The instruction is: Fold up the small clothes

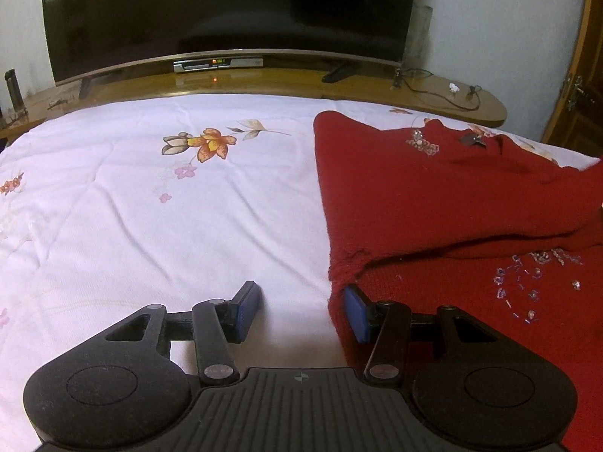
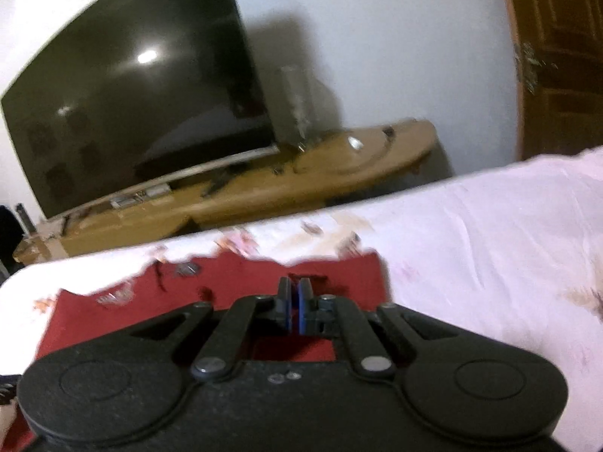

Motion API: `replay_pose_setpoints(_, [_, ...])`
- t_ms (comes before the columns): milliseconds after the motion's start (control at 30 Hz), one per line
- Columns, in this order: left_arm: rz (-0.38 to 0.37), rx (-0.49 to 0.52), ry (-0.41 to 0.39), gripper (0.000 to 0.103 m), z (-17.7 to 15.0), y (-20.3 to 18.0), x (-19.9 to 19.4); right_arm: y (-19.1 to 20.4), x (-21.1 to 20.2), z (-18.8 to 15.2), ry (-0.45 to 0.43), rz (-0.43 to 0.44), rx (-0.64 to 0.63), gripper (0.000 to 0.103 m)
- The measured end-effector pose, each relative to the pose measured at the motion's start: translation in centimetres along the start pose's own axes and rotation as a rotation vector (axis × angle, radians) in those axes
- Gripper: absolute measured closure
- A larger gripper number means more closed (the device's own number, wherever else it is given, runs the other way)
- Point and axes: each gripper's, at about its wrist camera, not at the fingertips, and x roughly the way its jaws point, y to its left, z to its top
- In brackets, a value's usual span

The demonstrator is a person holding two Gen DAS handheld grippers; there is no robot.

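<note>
A red knitted sweater (image 1: 433,196) with bead trim lies on the right side of the flowered bedsheet (image 1: 150,207), one layer folded over and rising toward the right edge. My left gripper (image 1: 301,312) is open and low over the bed. Its right fingertip (image 1: 356,312) rests at the sweater's left edge, and only bare sheet shows between the pads. In the blurred right wrist view my right gripper (image 2: 295,301) is shut, with a pinch of the red sweater (image 2: 233,286) at its tips and more red fabric spread under and ahead of it.
A large dark TV (image 1: 226,11) stands on a long wooden bench (image 1: 339,83) past the bed's far edge, with a set-top box (image 1: 216,64) and loose cables (image 1: 444,94) on it. A wooden door (image 1: 582,86) is at the right. The bed's left half shows only sheet.
</note>
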Motion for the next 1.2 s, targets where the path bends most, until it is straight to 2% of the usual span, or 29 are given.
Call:
replay_pose_setpoints(133, [0.005, -0.009, 0.002, 0.053, 0.1, 0.0, 0.0, 3.5, -1.6, 3.4, -0.086, 0.079, -0.046, 0.098])
replay_pose_setpoints(233, [0.006, -0.017, 0.000, 0.053, 0.1, 0.0, 0.0, 6.5, -4.6, 5.8, -0.200, 0.170, -0.111, 0.099])
replay_pose_setpoints(300, [0.005, -0.022, -0.008, 0.053, -0.1, 0.0, -0.1, 6.8, -6.3, 6.3, -0.264, 0.197, -0.125, 0.099])
replay_pose_setpoints(333, [0.003, -0.027, -0.011, 0.053, -0.2, 0.1, -0.1, 6.2, -6.6, 6.0, -0.273, 0.180, -0.120, 0.099])
replay_pose_setpoints(400, [0.002, -0.034, -0.016, 0.053, -0.3, 0.1, -0.1, 3.9, -4.5, 4.0, -0.181, 0.101, -0.105, 0.099])
replay_pose_setpoints(433, [0.003, -0.033, -0.015, 0.053, -0.3, 0.1, -0.1, 2.1, -2.2, 2.5, -0.079, 0.038, -0.070, 0.099])
replay_pose_setpoints(500, [0.002, -0.033, -0.014, 0.053, -0.3, 0.2, -0.1, -0.5, 0.8, -0.1, 0.058, -0.038, -0.020, 0.099])
replay_pose_setpoints(567, [0.003, -0.028, -0.014, 0.053, -0.3, 0.2, -0.1, -2.0, 2.6, -2.3, 0.123, -0.070, 0.003, 0.099])
replay_pose_setpoints(700, [0.005, -0.022, -0.010, 0.053, -0.1, 0.1, -0.1, -3.0, 3.0, -3.7, 0.136, -0.069, 0.049, 0.099])
replay_pose_setpoints(833, [0.011, -0.021, -0.011, 0.053, 0.0, 0.0, 0.0, -2.6, 2.1, -3.2, 0.102, -0.060, 0.031, 0.099])
replay_pose_setpoints(967, [0.012, -0.026, -0.005, 0.053, 0.0, -0.1, 0.0, -3.2, 2.9, -3.9, 0.149, -0.090, 0.028, 0.099])
replay_pose_setpoints(1067, [0.012, -0.025, -0.010, 0.053, 0.0, 0.0, 0.0, -2.7, 1.6, -3.5, 0.097, -0.067, 0.029, 0.099])
replay_pose_setpoints(1200, [0.006, -0.051, -0.027, 0.053, 0.3, -0.2, -0.3, -2.9, 3.0, -4.0, 0.191, -0.097, 0.025, 0.098])
